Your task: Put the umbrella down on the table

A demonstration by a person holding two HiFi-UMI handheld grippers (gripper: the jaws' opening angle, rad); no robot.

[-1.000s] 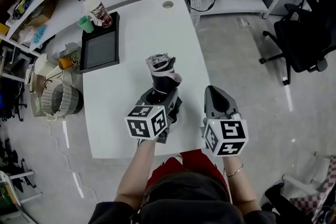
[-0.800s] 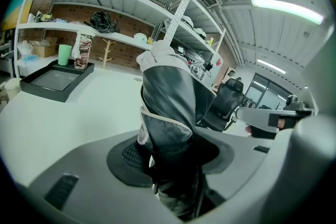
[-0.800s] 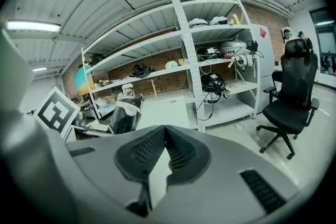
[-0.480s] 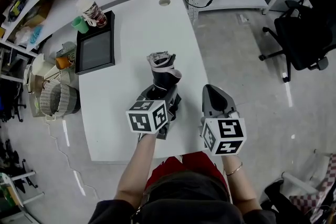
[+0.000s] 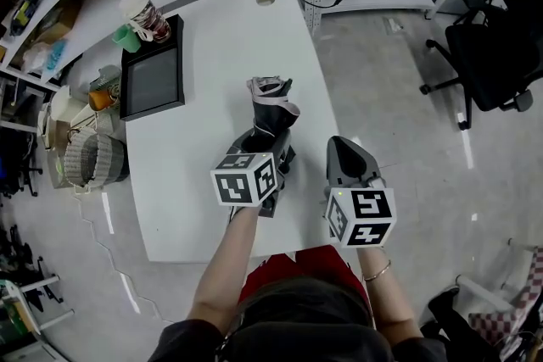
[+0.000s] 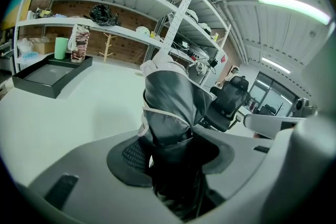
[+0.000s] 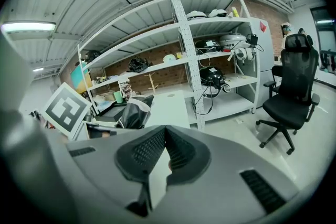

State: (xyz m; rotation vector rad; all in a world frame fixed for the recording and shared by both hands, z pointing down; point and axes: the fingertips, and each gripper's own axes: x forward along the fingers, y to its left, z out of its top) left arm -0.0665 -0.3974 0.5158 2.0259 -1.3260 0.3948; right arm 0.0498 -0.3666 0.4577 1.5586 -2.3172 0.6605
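as far as the left gripper view shows us, the left tongs (image 6: 170, 157) are clamped on the folded umbrella (image 6: 169, 99). the black bundle with its pale trim fills the gap between the two pads and sticks out past them, tilted up and away. from the head view we see the umbrella over the near half of the white tabletop (image 5: 225, 47), its free end pointing toward the far edge. we think that end sits a little above the surface, though from overhead we cannot be sure it is not touching. the marker cube (image 5: 246, 179) on those tongs covers the hand behind it.

the right tongs (image 5: 344, 155) hang at the tabletop's near right edge, beside the umbrella but apart from it. in the right gripper view we see their pads meeting at the tips with nothing held between them. only a pale sliver of tabletop shows through lower down.

farther back, on the left side of the tabletop, lies a black tray (image 5: 153, 79). at its far corner stand a patterned cup (image 5: 146, 15) and a small green cup (image 5: 127, 38). a black office chair (image 5: 496, 47) stands on the grey floor (image 5: 399, 97), well off to the right.
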